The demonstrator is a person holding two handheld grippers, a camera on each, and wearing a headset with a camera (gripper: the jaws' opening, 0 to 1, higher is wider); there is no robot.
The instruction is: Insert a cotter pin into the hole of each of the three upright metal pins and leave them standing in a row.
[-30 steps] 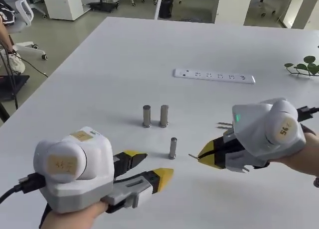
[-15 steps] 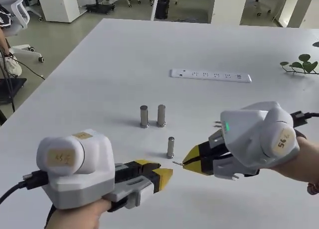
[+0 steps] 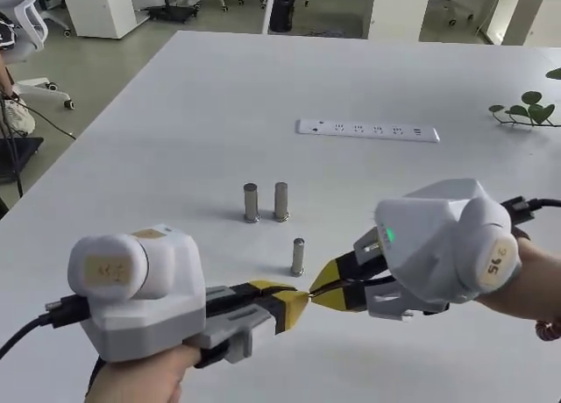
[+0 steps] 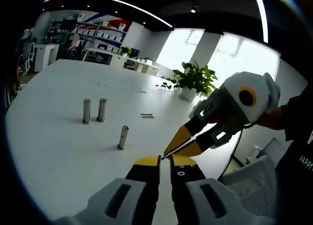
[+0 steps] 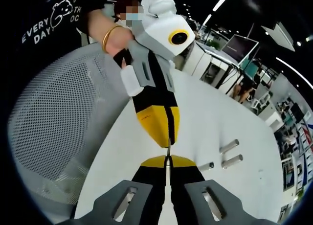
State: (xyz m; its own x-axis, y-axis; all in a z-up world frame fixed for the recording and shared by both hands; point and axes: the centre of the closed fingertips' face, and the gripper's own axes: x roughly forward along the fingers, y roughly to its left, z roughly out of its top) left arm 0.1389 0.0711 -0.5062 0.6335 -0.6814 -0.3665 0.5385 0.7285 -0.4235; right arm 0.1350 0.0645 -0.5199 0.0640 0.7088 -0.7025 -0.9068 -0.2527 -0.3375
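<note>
Cotter pin [image 5: 168, 146]: a thin metal sliver held in the air above the near part of the white tabletop [image 3: 175, 114], bridging the yellow tips of the two tools. In the left gripper view the cotter pin [image 4: 168, 155] shows as a short bright line between the tips.

Right tongs [image 5: 166, 161]: jaws pressed together, clamped on one end of the pin. In the head view the right tongs [image 3: 317, 296] come in from the right, tips pointing left.

Left tongs [image 4: 165, 160]: jaws drawn to a thin slit and closed on the other end of the pin. In the head view the left tongs [image 3: 294, 300] point right and meet the right tips nose to nose.

Near metal pin [image 3: 298, 257]: upright, alone, just beyond the meeting tips and not touching them. Its hole cannot be made out.

Far-left metal pin [image 3: 252, 202] and far-right metal pin [image 3: 280, 201]: upright, side by side with a small gap, farther back on the tabletop. The three form a triangle, not a row.

Loose cotter pins [image 4: 147, 115]: lying flat on the tabletop to the right of the far pair; the count cannot be told.

Power strip [image 3: 366, 130]: white, lying flat well behind the pins. Potted plant [image 4: 193, 80]: beyond the tabletop's far right side. Mesh chair [image 5: 54, 137]: grey, beside the tabletop edge.
</note>
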